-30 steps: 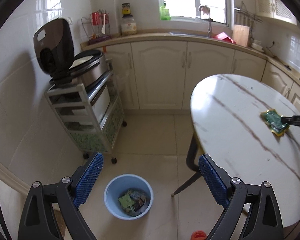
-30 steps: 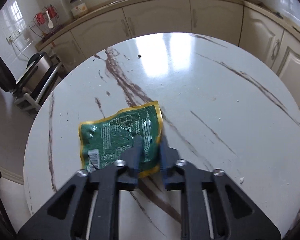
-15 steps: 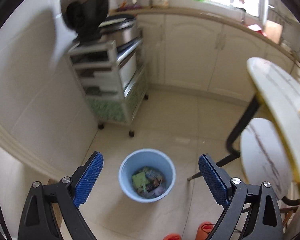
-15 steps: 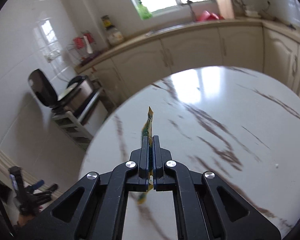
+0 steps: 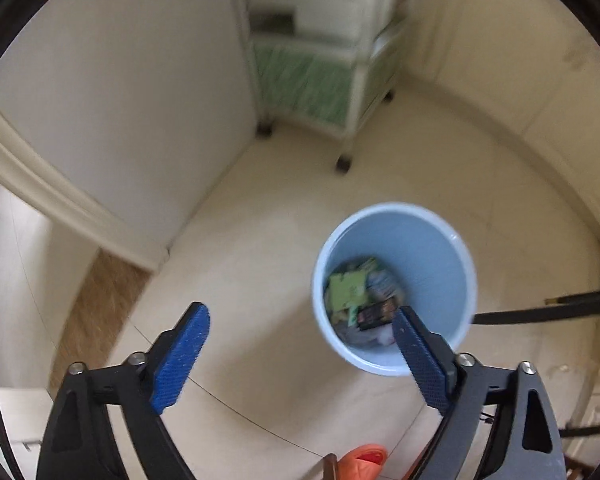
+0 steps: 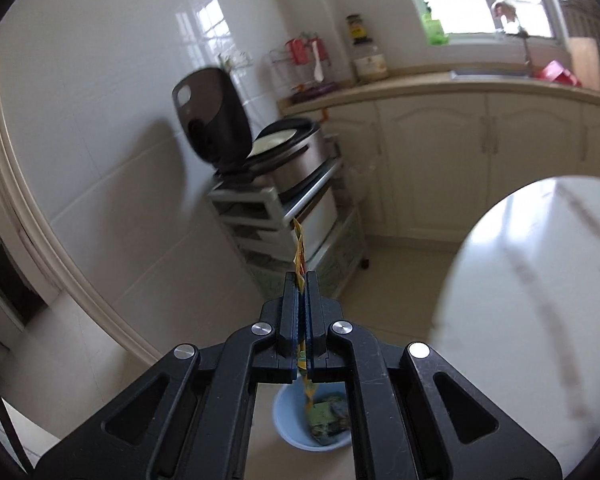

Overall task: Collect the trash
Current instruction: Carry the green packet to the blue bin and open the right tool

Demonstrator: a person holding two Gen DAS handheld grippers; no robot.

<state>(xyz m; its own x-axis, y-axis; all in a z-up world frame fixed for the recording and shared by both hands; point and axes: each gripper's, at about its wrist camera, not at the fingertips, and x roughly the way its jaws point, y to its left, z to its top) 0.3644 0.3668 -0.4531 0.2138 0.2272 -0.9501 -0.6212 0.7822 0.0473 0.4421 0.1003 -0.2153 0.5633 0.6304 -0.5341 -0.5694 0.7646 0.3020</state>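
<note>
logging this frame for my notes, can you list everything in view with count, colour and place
round plastic bin: 1, light blue, on floor, wrappers inside
crumpled foil wrapper: 1, green and yellow, pinched edge-on in right hand-held gripper, above the bin
wheeled storage cart: 1, white and green, by tiled wall
rice cooker: 1, black and silver, lid up, on cart
round marble table: 1, white, right
left hand-held gripper: 1, black, blue pads, open, empty
right hand-held gripper: 1, black, shut on wrapper
</note>
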